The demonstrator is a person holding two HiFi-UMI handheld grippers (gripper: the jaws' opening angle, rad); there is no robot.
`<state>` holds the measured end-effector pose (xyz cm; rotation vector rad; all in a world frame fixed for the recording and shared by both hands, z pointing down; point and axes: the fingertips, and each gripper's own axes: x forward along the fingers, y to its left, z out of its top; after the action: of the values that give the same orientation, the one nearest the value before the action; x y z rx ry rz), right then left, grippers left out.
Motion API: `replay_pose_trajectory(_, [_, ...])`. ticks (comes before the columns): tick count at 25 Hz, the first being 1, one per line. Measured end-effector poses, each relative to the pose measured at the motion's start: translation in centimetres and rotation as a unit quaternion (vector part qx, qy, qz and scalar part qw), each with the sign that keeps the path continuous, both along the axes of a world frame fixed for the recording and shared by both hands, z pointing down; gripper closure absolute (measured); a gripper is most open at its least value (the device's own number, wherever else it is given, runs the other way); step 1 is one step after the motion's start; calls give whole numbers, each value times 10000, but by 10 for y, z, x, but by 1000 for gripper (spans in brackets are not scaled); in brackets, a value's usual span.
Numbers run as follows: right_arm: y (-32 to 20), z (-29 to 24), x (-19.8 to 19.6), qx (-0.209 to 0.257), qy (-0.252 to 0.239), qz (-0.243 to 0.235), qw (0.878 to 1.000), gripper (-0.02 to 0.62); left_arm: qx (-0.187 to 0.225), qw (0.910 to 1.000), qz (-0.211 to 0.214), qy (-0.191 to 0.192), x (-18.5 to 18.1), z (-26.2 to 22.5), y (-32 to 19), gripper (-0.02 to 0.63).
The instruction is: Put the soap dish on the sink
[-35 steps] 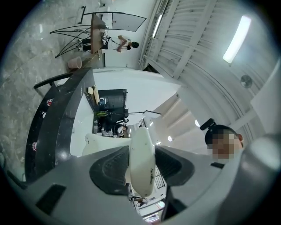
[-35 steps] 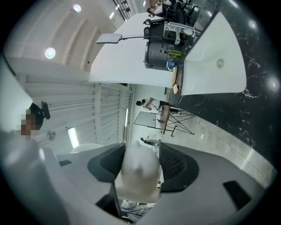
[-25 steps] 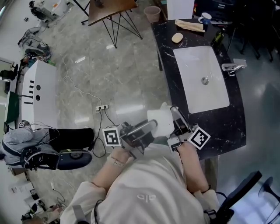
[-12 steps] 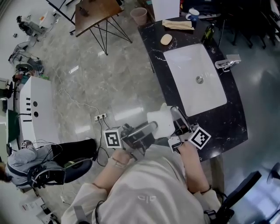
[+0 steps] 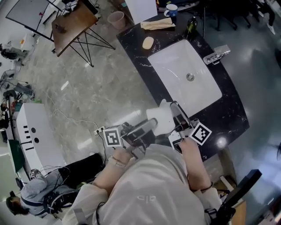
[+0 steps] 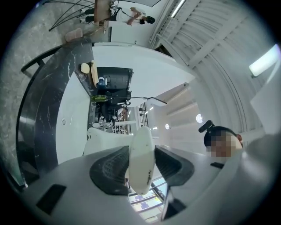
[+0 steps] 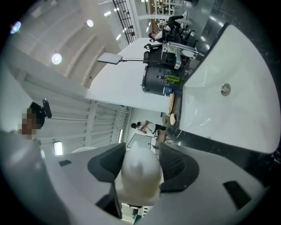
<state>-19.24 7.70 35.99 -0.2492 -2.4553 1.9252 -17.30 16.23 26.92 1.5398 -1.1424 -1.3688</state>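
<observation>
The white soap dish (image 5: 159, 118) is held in the air between both grippers, just off the near corner of the black counter (image 5: 228, 115). My left gripper (image 5: 151, 126) is shut on its left edge, seen as a thin white rim (image 6: 141, 160) between the pads. My right gripper (image 5: 176, 112) is shut on the dish's other side (image 7: 140, 173). The white sink basin (image 5: 184, 77) lies beyond the dish, set into the counter, and shows in both gripper views as a basin (image 6: 66, 121) (image 7: 228, 101).
A faucet (image 5: 216, 53) stands at the basin's right. A bar of soap (image 5: 148, 42), a folded cloth (image 5: 157, 25), a dark bottle (image 5: 191, 24) and a cup (image 5: 172, 9) sit on the counter's far end. A wooden table (image 5: 72, 22) and a pink bin (image 5: 116, 19) stand on the floor to the left.
Both grippers have carried the dish toward the counter. The sink now sits nearer and further left in the head view. The grip on the dish is unchanged.
</observation>
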Motion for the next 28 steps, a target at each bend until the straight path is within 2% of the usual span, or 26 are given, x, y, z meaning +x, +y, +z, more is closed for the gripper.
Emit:
replay_pose_trajectory(6, [-55,-5,13,118,-91,700,9974,350,1,9976,682,74,4,-1,-50,419])
replay_pose_trajectory(12, [-116,-8,57,363,43,1539,9874,350,25,9883,1515,184,31,2,-106,416])
replay_pose_trajectory(19, [-171,-5,137,667,359,2606,9625,350,34,9696,2444,123,81,14,-161,413])
replay_pose_trajectory(24, [-197,5,188,772,633,3180,9428,350,-40,9535,2982,432,117,27,-190,412])
replay_pose_trajectory(28, [-212,17,221,859,869,3549,9269,350,-196,9421,3312,481,137,46,-209,413])
